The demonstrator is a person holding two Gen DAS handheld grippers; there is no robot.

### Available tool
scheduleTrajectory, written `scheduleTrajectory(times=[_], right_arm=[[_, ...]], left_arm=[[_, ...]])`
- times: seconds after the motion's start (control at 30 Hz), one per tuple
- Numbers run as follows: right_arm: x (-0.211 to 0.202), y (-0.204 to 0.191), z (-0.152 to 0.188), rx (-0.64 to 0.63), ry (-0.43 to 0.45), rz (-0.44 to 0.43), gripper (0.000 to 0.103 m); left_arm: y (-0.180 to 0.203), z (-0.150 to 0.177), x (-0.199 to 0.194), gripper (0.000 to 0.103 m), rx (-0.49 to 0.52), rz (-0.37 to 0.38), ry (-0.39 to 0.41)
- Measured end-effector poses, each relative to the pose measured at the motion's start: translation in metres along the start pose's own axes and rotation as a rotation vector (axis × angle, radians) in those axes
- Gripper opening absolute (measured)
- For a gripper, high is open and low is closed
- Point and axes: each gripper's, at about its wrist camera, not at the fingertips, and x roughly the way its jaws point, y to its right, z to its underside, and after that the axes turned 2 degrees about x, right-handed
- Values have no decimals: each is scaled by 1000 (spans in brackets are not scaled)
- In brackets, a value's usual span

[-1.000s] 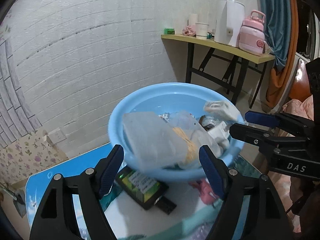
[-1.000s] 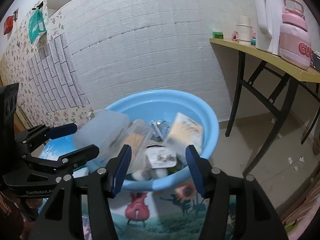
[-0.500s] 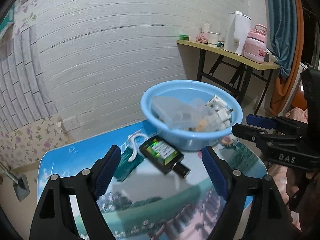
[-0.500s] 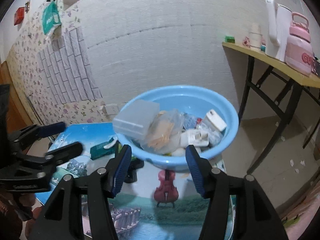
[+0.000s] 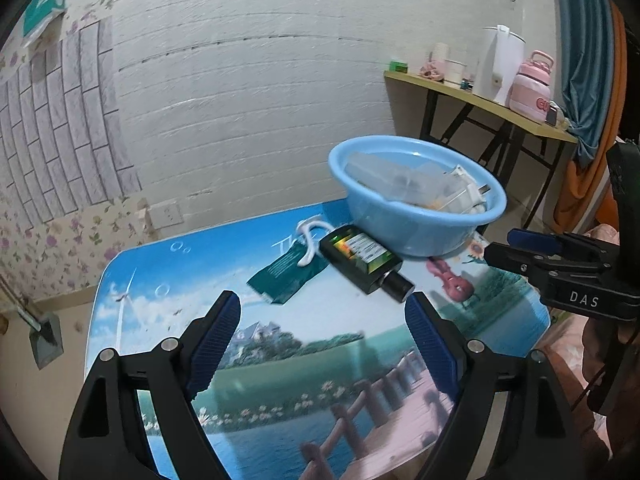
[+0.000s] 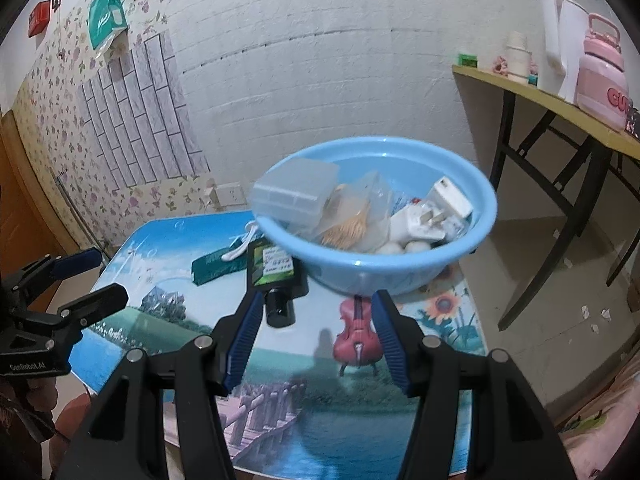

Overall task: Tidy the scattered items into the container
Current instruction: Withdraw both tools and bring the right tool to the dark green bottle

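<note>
- Left gripper [image 5: 322, 334] has its jaws spread wide with nothing between them, just hanging over the printed tabletop [image 5: 280, 360].
- Right gripper [image 6: 316, 334] is set narrower, also empty; only the table picture's red violin [image 6: 358, 338] shows in the gap.
- Closest loose thing is the dark green bottle [image 6: 274, 270], lying flat with its black cap [image 6: 280, 308] pointing toward the right gripper, its far end right up against the basin.
- Next to the bottle there's a teal packet [image 5: 288, 276] flat on the table, with a white hook-shaped bit [image 5: 308, 246] lying on its far end.
- The blue basin [image 6: 400, 276] sits at the table's far right corner, pretty full already: a clear plastic box [image 6: 296, 194] leaning on the rim, a bag of toothpicks or similar [image 6: 352, 220], a white plug charger [image 6: 420, 220] and two pale round things I can't make out.
- Behind all that is a white brick wall and a side table [image 6: 560, 98] with a white kettle [image 6: 560, 48] and pink jug [image 6: 602, 68].
</note>
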Motion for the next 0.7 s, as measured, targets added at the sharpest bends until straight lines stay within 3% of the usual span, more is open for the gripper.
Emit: scheduleTrajectory(times=[0.37, 0.7], right_arm=[[34, -20, 19, -41, -94, -9, 56], [69, -29, 23, -39, -163, -21, 53]], left_arm=[[-30, 22, 18, 84, -52, -42, -72], [-48, 22, 48, 84, 1, -58, -145]])
